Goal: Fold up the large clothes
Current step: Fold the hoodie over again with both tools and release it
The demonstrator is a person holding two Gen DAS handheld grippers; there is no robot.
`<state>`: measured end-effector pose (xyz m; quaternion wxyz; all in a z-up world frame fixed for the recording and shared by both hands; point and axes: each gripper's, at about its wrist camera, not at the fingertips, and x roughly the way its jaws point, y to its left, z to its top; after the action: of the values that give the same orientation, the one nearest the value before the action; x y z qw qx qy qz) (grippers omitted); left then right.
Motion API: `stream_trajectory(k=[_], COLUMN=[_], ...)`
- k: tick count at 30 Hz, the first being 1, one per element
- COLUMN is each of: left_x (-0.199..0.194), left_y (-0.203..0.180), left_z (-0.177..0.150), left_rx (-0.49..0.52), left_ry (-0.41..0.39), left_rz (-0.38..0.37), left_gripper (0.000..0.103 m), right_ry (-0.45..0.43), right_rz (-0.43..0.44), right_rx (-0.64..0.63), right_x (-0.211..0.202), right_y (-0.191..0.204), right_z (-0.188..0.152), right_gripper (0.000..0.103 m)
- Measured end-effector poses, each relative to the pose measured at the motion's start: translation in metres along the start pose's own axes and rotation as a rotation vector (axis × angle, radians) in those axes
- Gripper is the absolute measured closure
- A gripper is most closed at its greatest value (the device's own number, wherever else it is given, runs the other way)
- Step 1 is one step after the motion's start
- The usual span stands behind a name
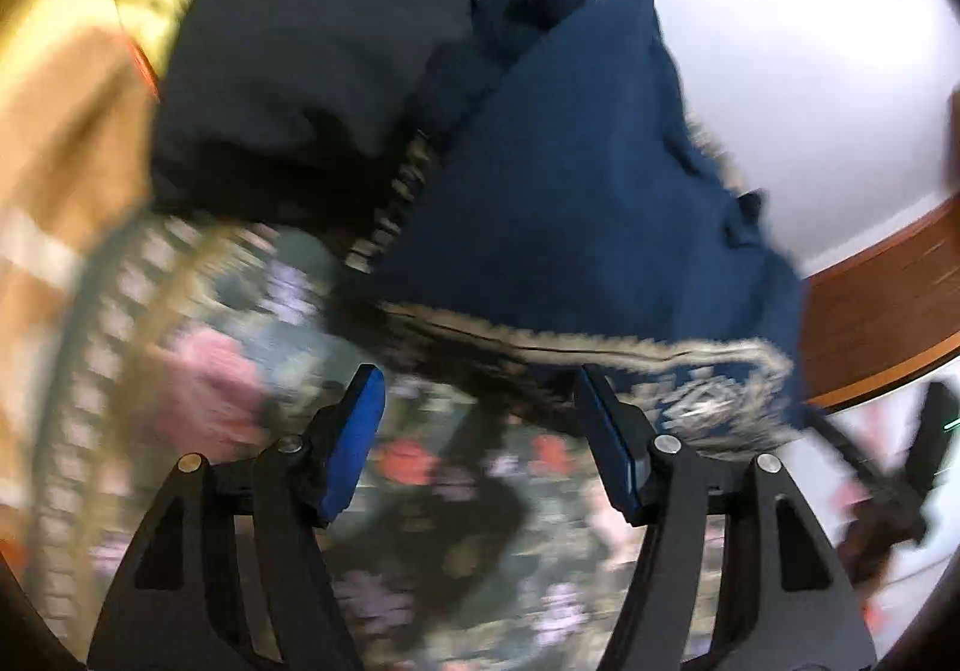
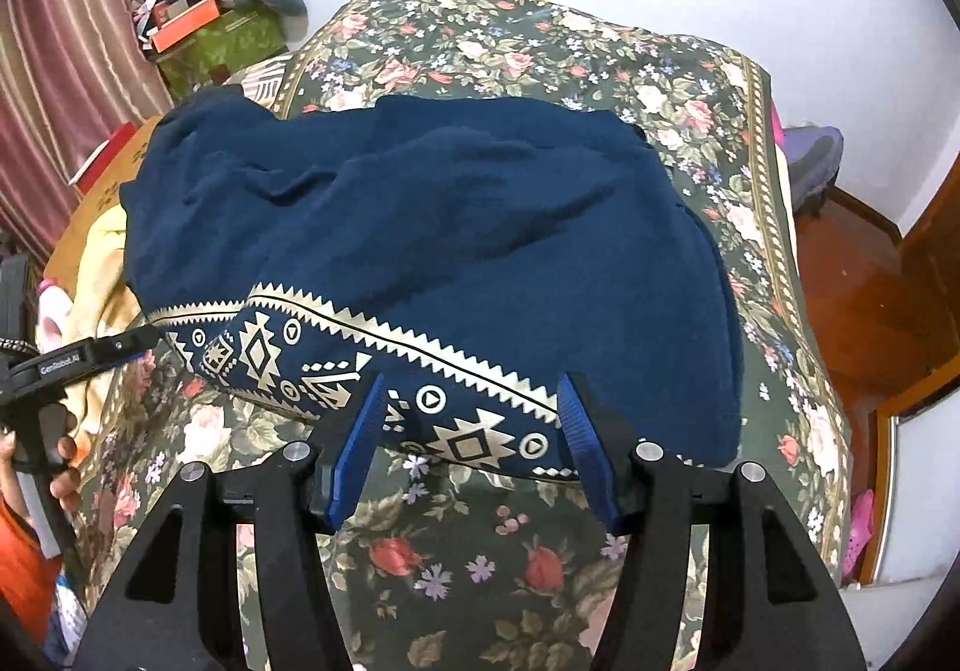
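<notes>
— What's the garment?
— A navy blue garment [image 2: 420, 227] with a cream geometric border band [image 2: 384, 371] along its lower edge.
— How does it lie?
— Rumpled and spread across the frame's middle, on the floral bedspread.

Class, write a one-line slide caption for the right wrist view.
Open right tool poised at the patterned hem of a navy garment lying rumpled on a floral bedspread.
</notes>
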<state>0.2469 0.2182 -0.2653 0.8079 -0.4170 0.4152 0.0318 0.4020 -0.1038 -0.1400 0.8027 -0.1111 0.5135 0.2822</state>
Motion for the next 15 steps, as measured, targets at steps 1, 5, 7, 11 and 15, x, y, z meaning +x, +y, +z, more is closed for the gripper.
stream_trajectory(k=[1,5,7,11,15], left_x=[0.003,0.015,0.024,0.040,0.043], left_y=[0.002,0.006,0.008,0.008,0.017], left_z=[0.001,0.007,0.011,0.021,0.032], left_rx=[-0.027,-0.076,-0.096,-0.107,-0.127], left_ry=[-0.007,-0.065,-0.071,-0.068,-0.075], left_rz=[-0.057,-0.122,-0.125,-0.137,-0.155], left_gripper=[0.039,0.039,0.037,0.032,0.023], right_ry=[0.004,0.020,0.028,0.045,0.053], right_rz=[-0.003,-0.004,-0.003,-0.004,0.002], right_rx=[-0.003,-0.001,0.002,0.014,0.033], right_x=[0.002,0.009,0.013,0.020,0.023], right_y=[0.001,0.003,0.003,0.000,0.000], right_z=[0.001,0.000,-0.001,-0.001,0.000], right_gripper=[0.048,0.048,0.048,0.048,0.048])
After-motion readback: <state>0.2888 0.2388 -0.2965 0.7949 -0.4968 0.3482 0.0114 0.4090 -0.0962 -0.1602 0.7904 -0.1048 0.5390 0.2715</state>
